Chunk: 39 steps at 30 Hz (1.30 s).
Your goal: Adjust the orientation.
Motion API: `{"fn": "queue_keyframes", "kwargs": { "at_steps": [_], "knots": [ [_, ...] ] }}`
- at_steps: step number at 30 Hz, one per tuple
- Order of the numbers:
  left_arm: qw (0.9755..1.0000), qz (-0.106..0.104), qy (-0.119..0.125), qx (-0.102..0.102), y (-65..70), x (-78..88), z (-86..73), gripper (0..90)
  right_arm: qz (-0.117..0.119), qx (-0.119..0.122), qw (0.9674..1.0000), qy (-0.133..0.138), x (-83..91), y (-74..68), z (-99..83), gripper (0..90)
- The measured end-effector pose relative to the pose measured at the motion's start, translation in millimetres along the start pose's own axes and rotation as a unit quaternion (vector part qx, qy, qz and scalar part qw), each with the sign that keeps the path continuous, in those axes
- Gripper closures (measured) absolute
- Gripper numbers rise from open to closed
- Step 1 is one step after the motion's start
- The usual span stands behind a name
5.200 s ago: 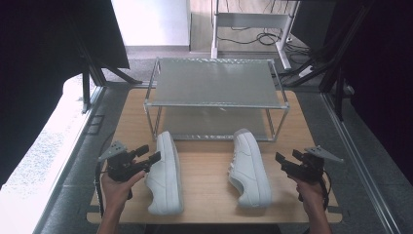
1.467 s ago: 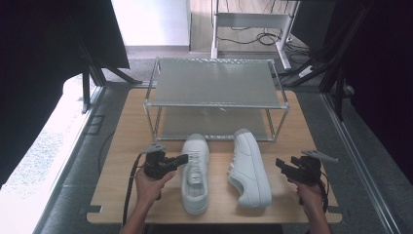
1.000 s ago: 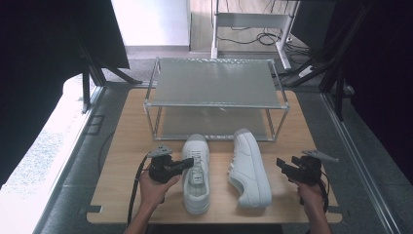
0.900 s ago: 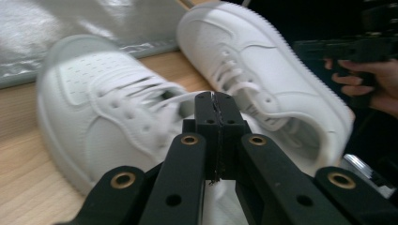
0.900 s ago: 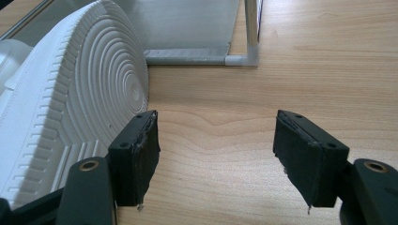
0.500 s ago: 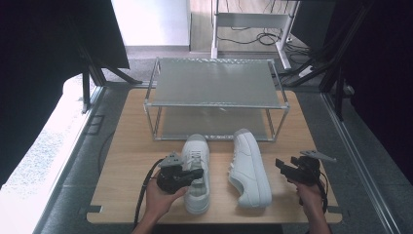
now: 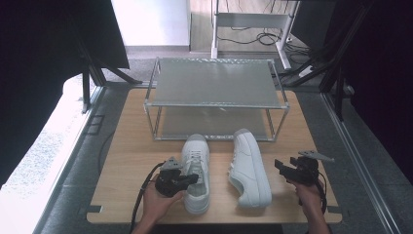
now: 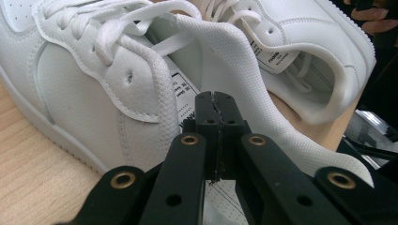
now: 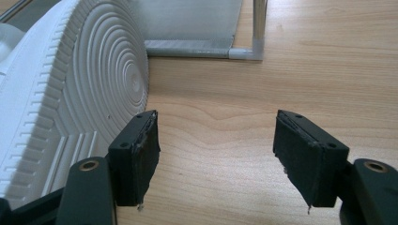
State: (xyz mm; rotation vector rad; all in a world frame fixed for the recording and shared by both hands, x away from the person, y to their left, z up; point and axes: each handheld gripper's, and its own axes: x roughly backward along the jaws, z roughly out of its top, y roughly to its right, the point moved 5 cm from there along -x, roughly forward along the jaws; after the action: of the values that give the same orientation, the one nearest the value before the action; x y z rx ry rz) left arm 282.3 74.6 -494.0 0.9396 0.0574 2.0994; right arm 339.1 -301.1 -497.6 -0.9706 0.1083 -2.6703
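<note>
Two white sneakers lie on the wooden table [image 7: 131,146]. The left sneaker [image 7: 196,173] stands upright; the right sneaker [image 7: 249,168] lies on its side, its ribbed sole [image 9: 70,108] turned to my right gripper. My left gripper [image 7: 192,178] is at the left sneaker's side, jaws shut, tips [image 8: 216,96] over the left sneaker's opening [image 8: 94,93] by the padded collar, and I see nothing pinched between them. The right sneaker [image 8: 300,47] shows behind. My right gripper [image 7: 280,165] is open just right of the sole, and its jaws [image 9: 216,154] hold only bare wood between them.
A two-tier metal rack [image 7: 216,83] stands at the back of the table, one foot [image 9: 256,28] close ahead of my right gripper. Dark frames and cables surround the table. The right table edge [image 7: 331,195] is close to the right hand.
My left gripper has moved right, from beside the left sneaker onto its side at the opening. The right gripper and both sneakers stayed put over the last second.
</note>
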Motion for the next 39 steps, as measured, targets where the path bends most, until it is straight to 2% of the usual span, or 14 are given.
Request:
{"fn": "queue_keyframes", "kwargs": {
  "at_steps": [5, 10, 13, 18, 21, 24, 26, 27, 29, 30, 32, 35, 39],
  "knots": [
    [0.9998, 0.014, 0.005, 0.011, -13.3, 11.0, -2.6, 90.0, -0.001, 0.000, 1.0000, -0.001, -0.8, 0.4, -0.9, 31.9],
    [0.9995, 0.010, 0.014, 0.028, -25.4, 22.0, -4.8, 90.0, -0.001, 0.001, 1.0000, -0.004, -1.2, 0.3, -1.1, 31.9],
    [0.9995, 0.003, 0.016, 0.027, -25.3, 23.3, -5.6, 90.0, -0.001, 0.001, 1.0000, -0.002, -1.2, -0.4, -0.8, 31.9],
    [0.9995, 0.011, 0.025, 0.014, -23.1, 24.8, -4.2, 90.0, 0.001, 0.002, 1.0000, -0.005, -1.1, -0.1, -1.0, 32.1],
    [0.9990, -0.003, 0.041, 0.015, -20.9, 29.3, -1.2, 88.3, 0.001, 0.001, 1.0000, -0.001, -0.5, -0.2, -0.5, 32.3],
    [0.9967, 0.002, 0.080, -0.009, -15.2, 39.7, 6.8, 77.8, 0.001, 0.001, 1.0000, 0.002, 0.3, -0.4, 0.3, 32.3],
    [0.9939, 0.016, 0.106, -0.026, -12.1, 47.0, 13.1, 68.5, 0.000, 0.003, 1.0000, 0.005, 1.0, -0.5, 1.0, 32.2],
    [0.9927, 0.019, 0.115, -0.028, -11.5, 49.8, 15.6, 63.0, -0.002, 0.006, 0.9999, 0.011, 2.0, -0.9, 1.8, 32.4],
    [0.9921, 0.020, 0.122, -0.023, -13.8, 53.4, 17.9, 48.8, -0.004, 0.006, 0.9998, 0.019, 3.1, -2.3, 3.3, 32.5],
    [0.9918, 0.023, 0.124, -0.020, -15.7, 54.3, 18.1, 45.7, -0.007, 0.007, 0.9997, 0.024, 3.5, -3.3, 4.3, 32.5],
    [0.9917, 0.021, 0.127, -0.007, -21.7, 56.2, 17.6, 42.0, -0.007, 0.009, 0.9996, 0.028, 4.6, -4.5, 5.7, 32.6],
    [0.9912, 0.021, 0.131, 0.003, -26.5, 60.2, 18.4, 39.3, -0.007, 0.015, 0.9991, 0.039, 9.2, -9.0, 11.2, 33.6],
    [0.9892, 0.027, 0.144, 0.014, -35.1, 68.9, 21.8, 36.4, -0.001, 0.040, 0.9976, 0.056, 16.2, -20.6, 18.2, 36.8]
  ]
}}
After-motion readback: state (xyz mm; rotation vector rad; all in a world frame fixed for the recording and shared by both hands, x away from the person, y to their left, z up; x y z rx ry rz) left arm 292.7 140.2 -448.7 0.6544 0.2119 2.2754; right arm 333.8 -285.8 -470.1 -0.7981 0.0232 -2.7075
